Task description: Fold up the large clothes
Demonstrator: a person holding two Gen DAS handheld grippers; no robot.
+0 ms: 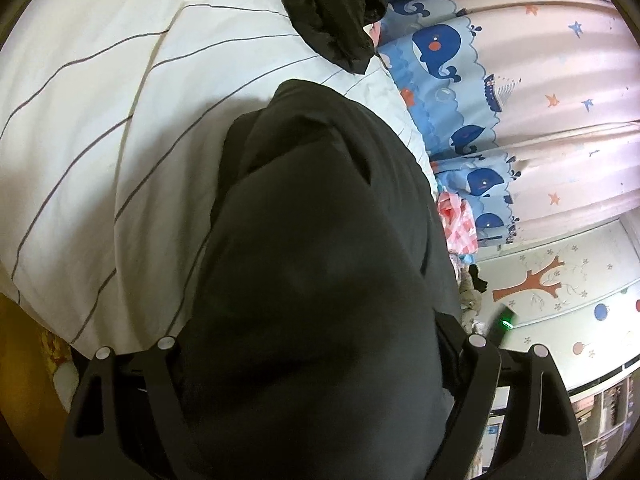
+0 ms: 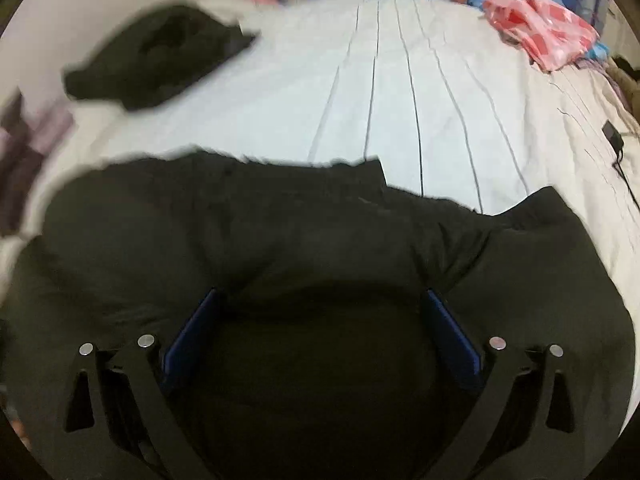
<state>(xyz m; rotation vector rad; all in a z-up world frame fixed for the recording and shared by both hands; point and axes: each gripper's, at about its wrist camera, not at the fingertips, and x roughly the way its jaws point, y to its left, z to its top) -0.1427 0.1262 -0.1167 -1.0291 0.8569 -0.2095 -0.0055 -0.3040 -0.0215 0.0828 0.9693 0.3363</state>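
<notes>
A large dark garment (image 2: 320,248) lies bunched across the lower half of the right-wrist view on a bed w/ a white striped sheet (image 2: 400,92). The right gripper (image 2: 320,312) sits over it, blue pads spread wide w/ cloth mounded between them; whether the pads press the fabric can't be told. In the left-wrist view the left gripper (image 1: 320,344) has its jaws wide apart too, the same dark cloth (image 1: 320,240) filling the gap and hiding the fingertips, so a grip can't be confirmed there either.

Risk, as judged: w/ both jaws this wide on thick, heaped fabric, a lift may catch only the top layer, letting the rest sag and the fold go crooked. The right view is motion-blurred, so a fast pull could also drag the sheet.

Views differ: the right-wrist one shows the garment's far edge, a second dark item (image 2: 156,56) upper left, pink-red cloth (image 2: 540,32) upper right & a small black device w/ cable (image 2: 614,138) at right. The left-wrist one alone shows the whale-print curtain (image 1: 460,64) and a wall w/ a tree decal (image 1: 536,280) lower right.
</notes>
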